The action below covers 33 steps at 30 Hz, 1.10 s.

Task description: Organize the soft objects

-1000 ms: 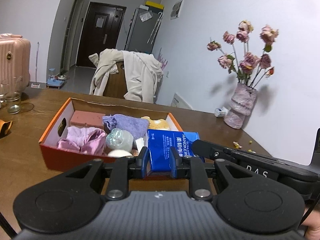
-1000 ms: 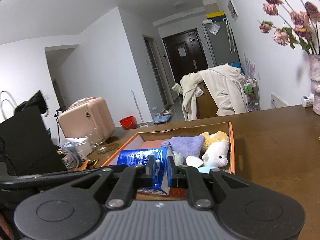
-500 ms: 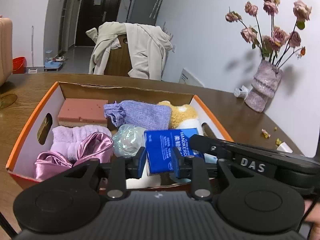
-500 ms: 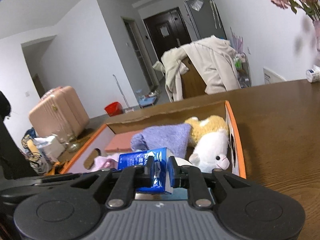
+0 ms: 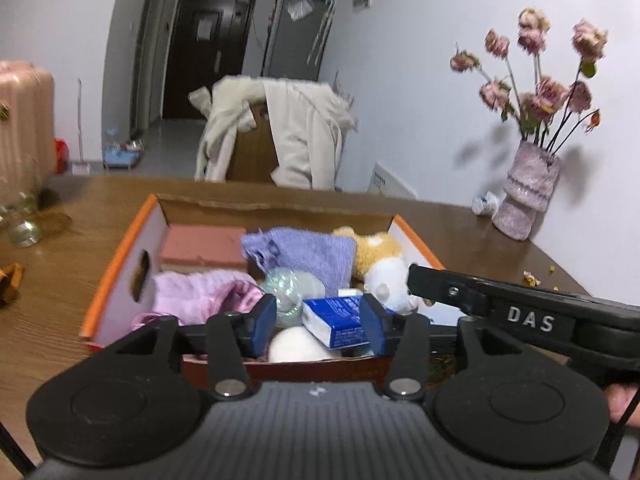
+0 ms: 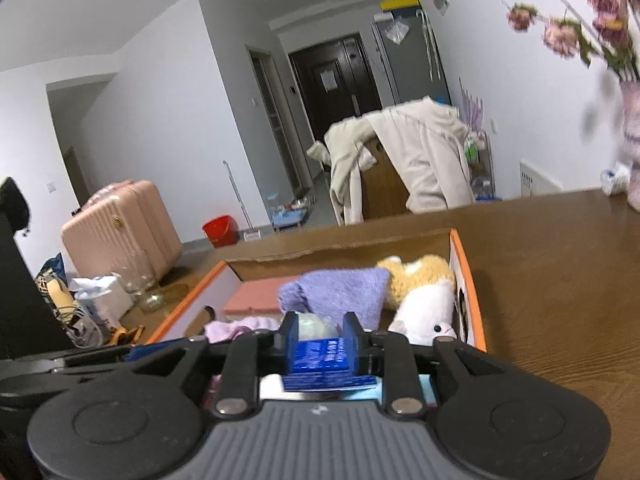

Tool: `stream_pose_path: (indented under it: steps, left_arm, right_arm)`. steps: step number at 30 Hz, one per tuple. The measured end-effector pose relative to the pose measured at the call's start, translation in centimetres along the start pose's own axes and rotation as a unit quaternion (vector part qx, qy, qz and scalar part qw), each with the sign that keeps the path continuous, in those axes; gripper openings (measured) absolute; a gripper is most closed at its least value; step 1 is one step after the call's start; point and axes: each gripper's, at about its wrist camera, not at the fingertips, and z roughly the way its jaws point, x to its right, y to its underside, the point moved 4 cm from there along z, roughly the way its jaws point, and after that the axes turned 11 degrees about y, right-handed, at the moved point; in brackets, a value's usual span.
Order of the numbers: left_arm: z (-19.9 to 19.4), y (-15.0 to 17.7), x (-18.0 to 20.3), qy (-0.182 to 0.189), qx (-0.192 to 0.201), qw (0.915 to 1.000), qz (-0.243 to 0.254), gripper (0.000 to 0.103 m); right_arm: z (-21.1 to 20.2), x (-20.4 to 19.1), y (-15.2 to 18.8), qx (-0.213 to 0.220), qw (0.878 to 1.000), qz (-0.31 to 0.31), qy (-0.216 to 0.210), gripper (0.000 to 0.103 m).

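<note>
Tissue pack (image 5: 340, 320) lay in box (image 5: 120, 256), 6 o'clock corner; left tool (image 5: 318, 322) and right tool (image 6: 320, 338) just opened, nothing clamped. Risk judged: pack snagged on pads if withdrawn carelessly.

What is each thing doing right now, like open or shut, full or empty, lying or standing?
Orange cardboard box: open-topped, crowded with soft things.
Blue tissue packet: lying in the box, let go.
Left hand-held gripper: open, jaws just widened around the packet.
Right hand-held gripper: open, jaws just widened.
Lilac knitted cloth: crumpled.
Plush toy: lying down.
Purple vase: upright, holding dried flowers.
</note>
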Motion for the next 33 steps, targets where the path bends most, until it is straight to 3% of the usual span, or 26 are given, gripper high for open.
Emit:
stream_pose_path:
  steps: [8,12,17,20,31,33]
  left_arm:
    - [-8.8,0.9,1.4,-0.029,0.054,0.9975,0.035,0.082]
    - [-12.7,2.4,1.6,-0.036,0.071,0.9953,0.055,0.089]
    - [-17.2,4.7,1.5,-0.040,0.083,0.9938,0.063,0.090]
    - [-20.2,6.4,1.9,-0.046,0.104,0.9910,0.072,0.098]
    - [-27.8,13.7,4.4,-0.043,0.131,0.9872,0.081,0.103]
    - [-28.8,15.0,4.6,-0.042,0.131,0.9875,0.076,0.103]
  right_arm:
    - [-8.2,-1.8,0.9,0.041,0.999,-0.028,0.019,0.059]
    - [-11.9,-2.4,2.2,0.059,0.998,-0.026,0.029,0.069]
    - [-16.1,-3.7,5.0,0.079,0.996,-0.026,0.042,0.077]
    - [-18.9,-4.8,7.2,0.089,0.994,-0.035,0.048,0.084]
    - [-26.9,-6.7,14.2,0.112,0.992,-0.044,0.041,0.089]
    - [-28.1,-6.9,15.3,0.117,0.991,-0.047,0.039,0.095]
